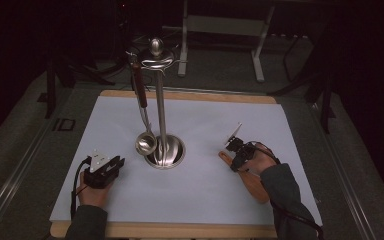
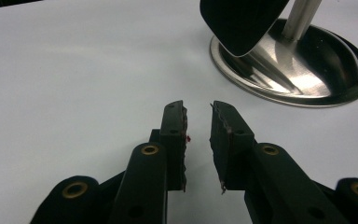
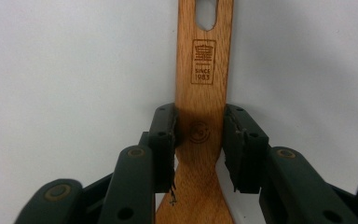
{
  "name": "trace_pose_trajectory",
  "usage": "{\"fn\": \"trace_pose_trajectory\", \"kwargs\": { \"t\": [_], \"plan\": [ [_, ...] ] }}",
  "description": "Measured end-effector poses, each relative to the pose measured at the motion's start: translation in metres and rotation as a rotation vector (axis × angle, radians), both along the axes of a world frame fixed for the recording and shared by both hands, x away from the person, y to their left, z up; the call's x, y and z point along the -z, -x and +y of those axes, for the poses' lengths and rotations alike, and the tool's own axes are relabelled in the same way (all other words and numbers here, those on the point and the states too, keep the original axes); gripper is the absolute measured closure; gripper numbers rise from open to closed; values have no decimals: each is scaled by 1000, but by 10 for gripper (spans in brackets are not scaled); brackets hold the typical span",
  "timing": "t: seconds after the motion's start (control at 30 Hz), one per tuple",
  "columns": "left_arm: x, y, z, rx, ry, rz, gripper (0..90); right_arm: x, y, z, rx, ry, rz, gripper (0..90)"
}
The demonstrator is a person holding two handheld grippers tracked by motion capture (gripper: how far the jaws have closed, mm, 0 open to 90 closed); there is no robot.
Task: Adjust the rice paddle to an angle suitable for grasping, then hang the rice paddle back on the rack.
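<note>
while flat wooden spatula point(image 3: 203, 116) lies on white-covered table point(image 1: 200, 195) at near right, right hand-held gripper point(image 3: 199, 135) clamps its narrow handle from both sides, pads touching wood. left hand-held gripper point(image 2: 198, 135) rests at near left, jaws slightly parted, gripping nothing. tall steel utensil stand point(image 1: 162, 130) at centre; steel ladle point(image 1: 145, 142) hangs beside post.

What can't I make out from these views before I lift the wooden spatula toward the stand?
- Wooden spatula blade: cut off by the bottom edge in the right gripper view, covered by the sleeve in the high view.
- Right gripper: jaws flank the handle; firm contact unclear.
- Stand hooks: too small and dim in the high view.
- Ladle: cut off by the top edge in the left gripper view.
</note>
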State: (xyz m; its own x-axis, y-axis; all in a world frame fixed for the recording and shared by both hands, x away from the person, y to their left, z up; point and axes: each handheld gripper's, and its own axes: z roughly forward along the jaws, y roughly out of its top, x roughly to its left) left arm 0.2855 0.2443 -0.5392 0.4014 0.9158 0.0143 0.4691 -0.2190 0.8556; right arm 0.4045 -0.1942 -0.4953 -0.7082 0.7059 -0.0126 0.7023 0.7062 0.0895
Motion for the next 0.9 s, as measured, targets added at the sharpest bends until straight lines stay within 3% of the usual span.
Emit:
{"fn": "trace_pose_trajectory", "kwargs": {
  "t": [0.33,0.53,0.9],
  "plan": [
    [0,0,0,-1,-4,2,754,-10,3,-4,2,-56,-37,663],
    [0,0,0,-1,-6,0,754,-16,4,-3,-27,-77,-59,664],
    [0,0,0,-3,-4,-4,754,-27,9,-2,-57,-163,-101,664]
  ]
}}
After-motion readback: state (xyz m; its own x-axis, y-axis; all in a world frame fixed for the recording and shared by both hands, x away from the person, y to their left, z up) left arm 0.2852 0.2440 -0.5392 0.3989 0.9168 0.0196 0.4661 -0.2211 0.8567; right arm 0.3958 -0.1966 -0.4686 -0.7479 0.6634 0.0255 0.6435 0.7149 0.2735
